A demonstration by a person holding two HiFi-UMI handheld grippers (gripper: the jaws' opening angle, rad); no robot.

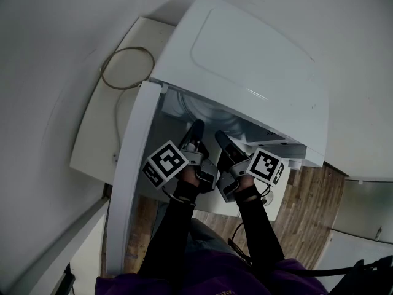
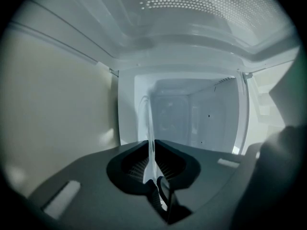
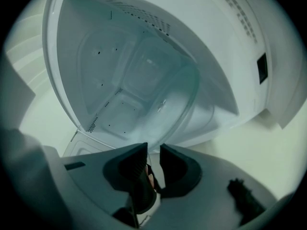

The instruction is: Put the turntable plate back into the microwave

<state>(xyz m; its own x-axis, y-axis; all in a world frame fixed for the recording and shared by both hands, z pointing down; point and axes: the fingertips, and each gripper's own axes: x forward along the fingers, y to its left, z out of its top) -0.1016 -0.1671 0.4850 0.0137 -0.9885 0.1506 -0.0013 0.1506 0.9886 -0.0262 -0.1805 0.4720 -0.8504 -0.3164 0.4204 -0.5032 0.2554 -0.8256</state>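
Note:
The clear glass turntable plate is held in the mouth of the white microwave, partly under its top. Both grippers grip the plate's near rim side by side. In the left gripper view the plate shows edge-on as a thin upright glass line, with my left gripper shut on it. In the right gripper view the plate fills the middle, tilted, and its rim runs between the jaws of my right gripper, which is shut on it. From the head view the left gripper and right gripper point into the cavity.
The microwave door stands swung open at the left, close beside my left arm. A coiled cable lies on the white counter behind the door. Wooden floor shows below on the right.

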